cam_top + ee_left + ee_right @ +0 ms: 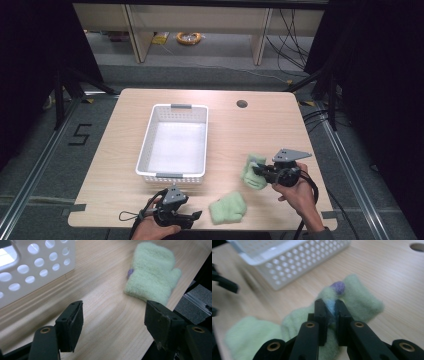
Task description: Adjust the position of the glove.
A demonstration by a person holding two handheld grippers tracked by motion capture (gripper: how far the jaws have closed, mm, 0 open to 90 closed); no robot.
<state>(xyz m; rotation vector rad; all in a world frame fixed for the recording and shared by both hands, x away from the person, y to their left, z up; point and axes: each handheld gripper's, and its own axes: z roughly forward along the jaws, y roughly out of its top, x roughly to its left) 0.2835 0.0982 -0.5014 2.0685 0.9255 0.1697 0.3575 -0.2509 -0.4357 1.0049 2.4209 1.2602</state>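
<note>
Even overhead light on the table (125, 165), dark surroundings; the right gripper view is softly blurred.

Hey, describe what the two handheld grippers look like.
Both are black, each topped by a grey three-cornered plate. The left gripper trails a thin black looped cable; the right gripper trails a thicker black cable. Each has two black jaws with flat pads and brass-coloured rivets. A grey sleeve edge shows at the right wrist.

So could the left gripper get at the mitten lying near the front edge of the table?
Probably yes. The left gripper is open, and the flat mitten lies just ahead of it on bare table, with nothing between; the basket sits off to the side.
</note>
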